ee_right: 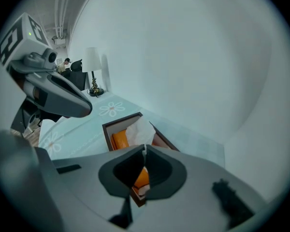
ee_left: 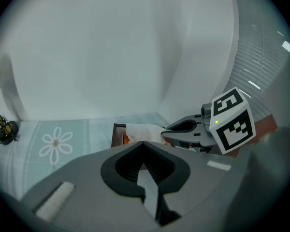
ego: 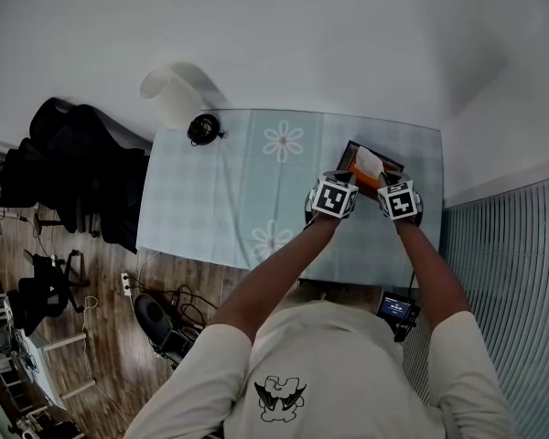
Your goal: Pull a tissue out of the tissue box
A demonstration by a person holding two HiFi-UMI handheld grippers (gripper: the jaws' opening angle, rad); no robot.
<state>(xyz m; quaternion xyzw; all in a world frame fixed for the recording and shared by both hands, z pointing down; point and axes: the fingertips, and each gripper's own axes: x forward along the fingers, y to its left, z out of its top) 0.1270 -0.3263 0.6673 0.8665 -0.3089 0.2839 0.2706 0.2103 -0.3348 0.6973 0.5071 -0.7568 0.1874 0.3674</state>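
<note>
Wall (ego: 348, 35): plain white, close behind the table's far edge.
Table (ego: 220, 199): spread with a pale blue cloth printed with white daisies.
Wood floor (ego: 101, 327): shows to the table's left, with a black heap (ego: 73, 163) on it, too dark to name and well apart from the work.
Table lamp (ego: 169, 94): white shade over a dark base on the table's far left corner, well apart from the box.
Tissue box (ee_right: 121, 119): dark brown, rectangular, open top facing up. It sits on the far right part of the table, near the wall. Its long axis lies flat on the cloth and askew to the table's edges, one short end turned toward the table's middle.
Left gripper (ee_left: 142, 143): jaws closed with nothing between them, tips just beside the box's near left corner. I can't tell whether they touch it.
Right gripper (ee_right: 145, 149): jaws closed, pinching the tissue's edge above the box's near side.
Orange pack (ee_right: 120, 140): lies inside the box, along its length.
Tissue (ee_right: 139, 129): white and crumpled, rising out of the pack at the box's middle, its free edge drawn over to the right gripper's tips.
</note>
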